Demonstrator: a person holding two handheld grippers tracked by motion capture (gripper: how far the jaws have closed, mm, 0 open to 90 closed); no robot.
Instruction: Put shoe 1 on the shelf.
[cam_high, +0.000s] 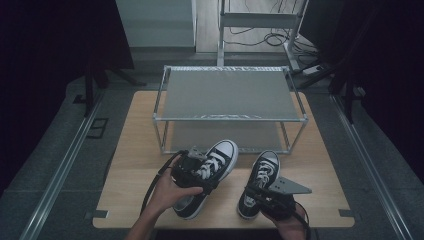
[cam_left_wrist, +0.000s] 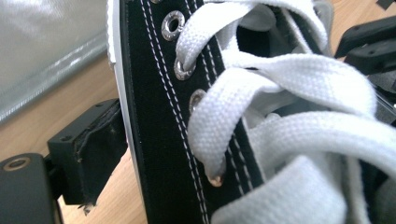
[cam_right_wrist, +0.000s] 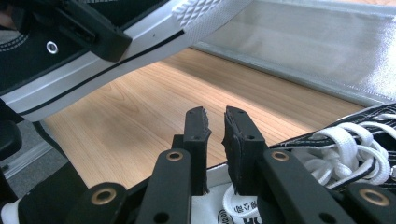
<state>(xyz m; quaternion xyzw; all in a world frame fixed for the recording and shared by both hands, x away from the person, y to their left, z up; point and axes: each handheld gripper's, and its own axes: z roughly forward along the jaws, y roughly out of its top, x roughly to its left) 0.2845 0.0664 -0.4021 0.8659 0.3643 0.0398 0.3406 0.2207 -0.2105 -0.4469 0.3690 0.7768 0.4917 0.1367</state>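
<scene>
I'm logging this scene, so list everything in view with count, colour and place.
Shoes: two, black canvas with white laces and toe caps. Left shoe lifted off the table, clamped by the left gripper; right shoe on the table, front right.
Rack: one, silver metal frame with two grey shelves, back of the table.
Table: one, light wood.
Left gripper: black, shut on the left shoe.
Right gripper: black, jaws nearly closed on the right shoe's heel collar.
</scene>
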